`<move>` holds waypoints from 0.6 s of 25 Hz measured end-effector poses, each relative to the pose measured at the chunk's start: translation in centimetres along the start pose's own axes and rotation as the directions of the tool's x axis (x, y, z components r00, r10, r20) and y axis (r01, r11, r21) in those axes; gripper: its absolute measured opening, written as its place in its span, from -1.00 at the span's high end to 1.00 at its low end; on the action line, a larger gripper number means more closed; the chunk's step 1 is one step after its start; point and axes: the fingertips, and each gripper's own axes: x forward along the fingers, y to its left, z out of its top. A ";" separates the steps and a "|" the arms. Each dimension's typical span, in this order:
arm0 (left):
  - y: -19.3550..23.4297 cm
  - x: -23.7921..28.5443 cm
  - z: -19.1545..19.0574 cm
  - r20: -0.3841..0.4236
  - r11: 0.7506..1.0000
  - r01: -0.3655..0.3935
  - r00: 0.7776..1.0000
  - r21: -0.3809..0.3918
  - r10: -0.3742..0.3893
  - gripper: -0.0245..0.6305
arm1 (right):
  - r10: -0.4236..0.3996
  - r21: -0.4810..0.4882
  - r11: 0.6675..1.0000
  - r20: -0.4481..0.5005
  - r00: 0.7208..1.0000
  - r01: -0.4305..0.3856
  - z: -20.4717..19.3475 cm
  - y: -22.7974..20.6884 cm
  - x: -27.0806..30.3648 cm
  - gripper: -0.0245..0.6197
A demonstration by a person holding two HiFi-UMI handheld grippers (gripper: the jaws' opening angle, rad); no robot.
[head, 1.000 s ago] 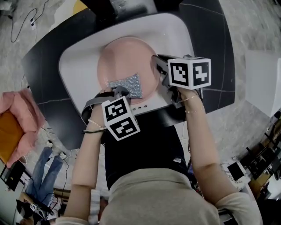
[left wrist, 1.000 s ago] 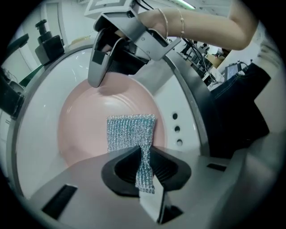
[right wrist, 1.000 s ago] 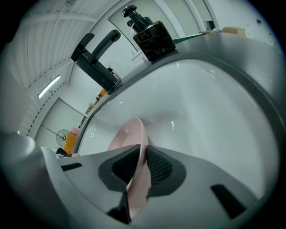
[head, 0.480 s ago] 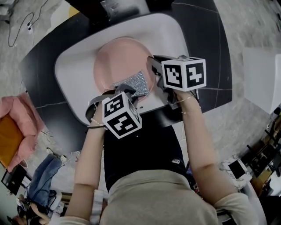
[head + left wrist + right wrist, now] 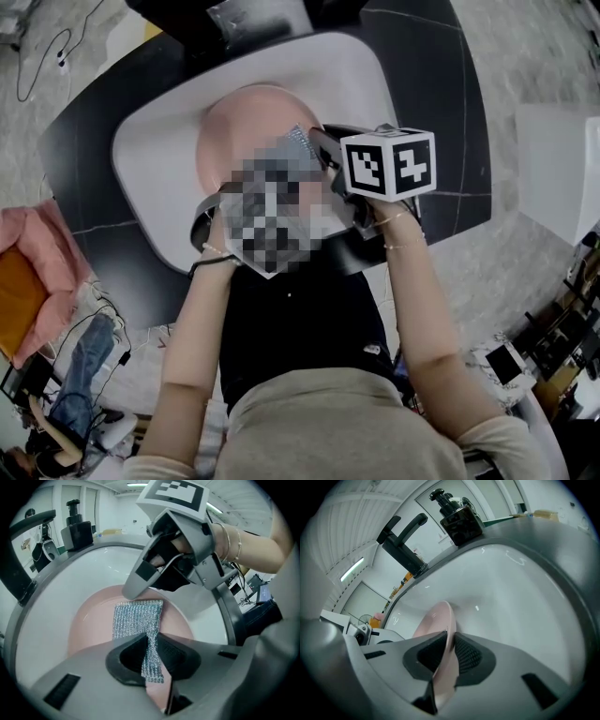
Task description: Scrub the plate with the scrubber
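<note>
A pink plate (image 5: 239, 131) lies tilted in the white sink (image 5: 159, 159). My right gripper (image 5: 449, 646) grips the plate's (image 5: 436, 616) right rim between its pads, and its jaws are opening slightly. My left gripper (image 5: 152, 641) is shut on a silver mesh scrubber (image 5: 137, 618), whose free end is spread flat on the plate (image 5: 89, 620) just below the right gripper's fingers (image 5: 140, 581). In the head view a corner of the scrubber (image 5: 300, 141) shows beside the right gripper (image 5: 323, 150); a mosaic patch covers the left gripper there.
A black faucet (image 5: 405, 538) and a black appliance (image 5: 457, 517) stand behind the sink basin (image 5: 511, 597). The dark counter (image 5: 441, 112) surrounds the sink. Pink cloth (image 5: 37, 244) lies on the floor to the left.
The left gripper has carried the scrubber from the plate's near edge up across the plate toward the right gripper. The right gripper has kept its hold on the rim.
</note>
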 end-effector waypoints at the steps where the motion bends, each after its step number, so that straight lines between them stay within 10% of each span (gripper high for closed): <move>1: 0.4 0.1 0.1 -0.001 1.000 -0.014 1.000 0.001 0.014 0.69 | 0.002 0.003 1.000 -0.001 1.000 -0.002 -0.1 -0.1 0.0 0.73; 15: 6.9 1.3 -0.3 -0.008 0.986 -0.155 0.988 -0.061 0.155 0.69 | 0.004 0.000 1.000 -0.014 1.000 -0.004 -0.3 -0.6 0.2 0.72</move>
